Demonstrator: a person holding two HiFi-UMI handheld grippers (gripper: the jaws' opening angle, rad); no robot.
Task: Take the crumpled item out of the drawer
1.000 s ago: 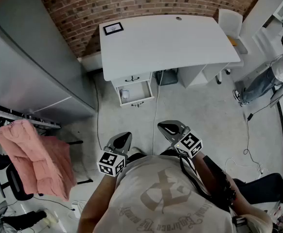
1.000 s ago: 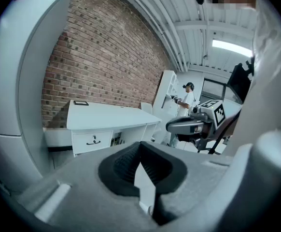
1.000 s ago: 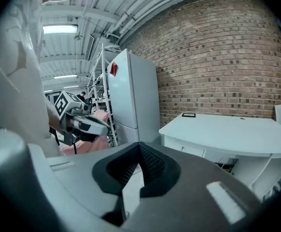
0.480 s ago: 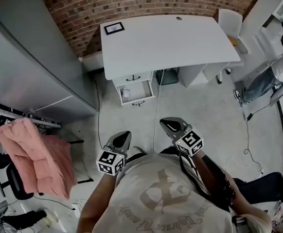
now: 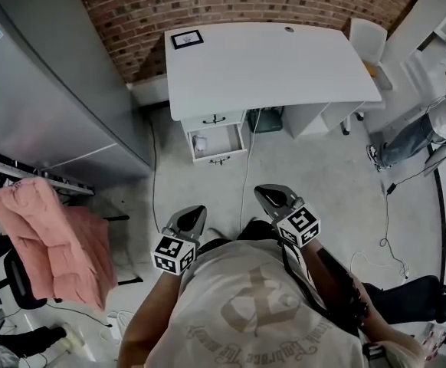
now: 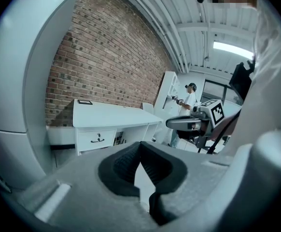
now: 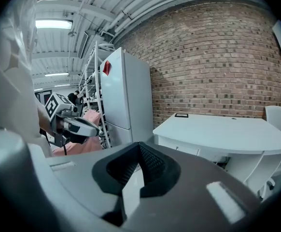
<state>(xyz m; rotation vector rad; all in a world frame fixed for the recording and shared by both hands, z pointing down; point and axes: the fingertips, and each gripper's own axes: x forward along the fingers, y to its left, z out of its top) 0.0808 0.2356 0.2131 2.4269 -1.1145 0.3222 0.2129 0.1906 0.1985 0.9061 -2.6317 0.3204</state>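
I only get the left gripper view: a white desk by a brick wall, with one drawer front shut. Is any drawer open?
Observer: Yes. The head view shows a lower drawer standing open under the desk, with a small pale item inside.
Operator: Is the other gripper carrying something?
Observer: No. In the right gripper view, the right gripper has its fingers shut with nothing between them.
Operator: Anything else around?
Observer: A pink cloth hangs at the person's left.
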